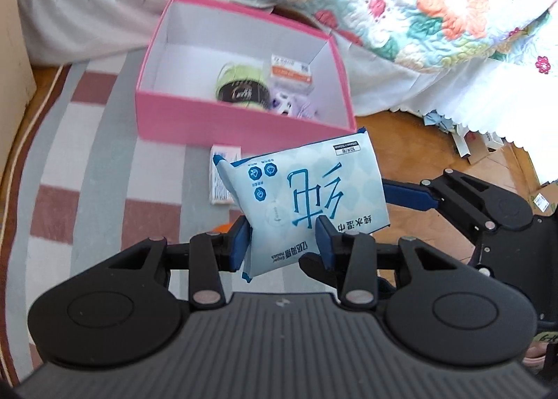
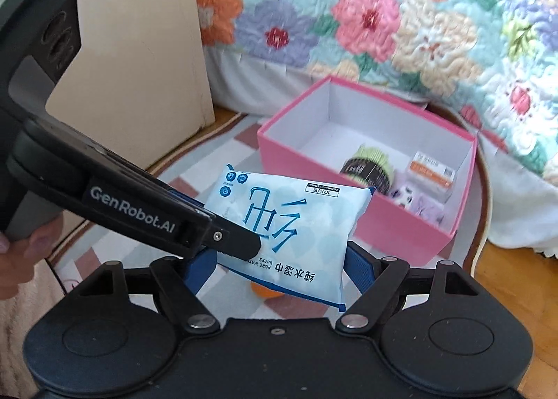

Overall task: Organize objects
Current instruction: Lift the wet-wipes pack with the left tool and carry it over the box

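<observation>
Tilting wipes pack (image 1: 307, 197), print upside down, long axis slanting up toward pink box (image 1: 240, 120)

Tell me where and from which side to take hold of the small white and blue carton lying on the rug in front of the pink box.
The carton lies flat on the striped rug, so come from straight above and close the tongs across its two long edges. The wipes pack, held by the left tongs, hides its right part, and the pink box stands close behind, so keep to the open left half.
</observation>
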Tool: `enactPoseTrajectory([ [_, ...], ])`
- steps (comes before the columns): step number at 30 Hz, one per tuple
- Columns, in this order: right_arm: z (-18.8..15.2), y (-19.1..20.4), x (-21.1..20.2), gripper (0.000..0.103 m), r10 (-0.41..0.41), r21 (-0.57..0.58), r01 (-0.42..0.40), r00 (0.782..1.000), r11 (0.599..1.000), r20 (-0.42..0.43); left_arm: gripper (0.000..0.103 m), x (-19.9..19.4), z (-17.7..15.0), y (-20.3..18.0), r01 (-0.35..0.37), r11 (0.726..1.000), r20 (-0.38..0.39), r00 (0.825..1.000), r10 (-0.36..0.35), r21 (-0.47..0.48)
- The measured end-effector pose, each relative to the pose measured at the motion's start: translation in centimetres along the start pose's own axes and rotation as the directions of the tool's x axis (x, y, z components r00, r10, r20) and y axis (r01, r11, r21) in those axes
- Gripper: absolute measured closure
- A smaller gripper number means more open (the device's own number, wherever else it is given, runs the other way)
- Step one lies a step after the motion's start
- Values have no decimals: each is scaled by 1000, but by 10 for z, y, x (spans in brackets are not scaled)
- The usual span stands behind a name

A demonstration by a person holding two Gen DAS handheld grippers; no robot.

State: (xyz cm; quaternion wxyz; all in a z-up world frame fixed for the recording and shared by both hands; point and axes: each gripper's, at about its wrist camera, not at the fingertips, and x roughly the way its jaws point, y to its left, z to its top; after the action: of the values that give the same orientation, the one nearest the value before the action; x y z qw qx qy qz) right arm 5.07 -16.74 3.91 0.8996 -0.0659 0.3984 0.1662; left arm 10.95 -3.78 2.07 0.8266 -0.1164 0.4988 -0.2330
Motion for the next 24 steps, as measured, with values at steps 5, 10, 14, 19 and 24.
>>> enactPoseTrajectory([
  [5,9,-1,-5,20,-16,-41,17,1000,999,27,64,-9,15,-8,-16,1000,28,999,15,20],
  [10,17,-7,-6,23,-7,-52,9,999,999,46,64,-15,32,-10,-36,999,58,998,34,32],
  [14,20,-14,-9,31,-22,-32,23,998,999,51,64,-13,44,-16,-42,998,45,998,40,44],
  [19,24,-30,-16,42,-24,9,24,998,1000,57,63,-12,54,-27,-54,995,48,998,50,86],
  [24,34,-38,-18,47,-47,5,47,996,999,81,63,-9,62,-32,-55,994,54,997,50,98],
])
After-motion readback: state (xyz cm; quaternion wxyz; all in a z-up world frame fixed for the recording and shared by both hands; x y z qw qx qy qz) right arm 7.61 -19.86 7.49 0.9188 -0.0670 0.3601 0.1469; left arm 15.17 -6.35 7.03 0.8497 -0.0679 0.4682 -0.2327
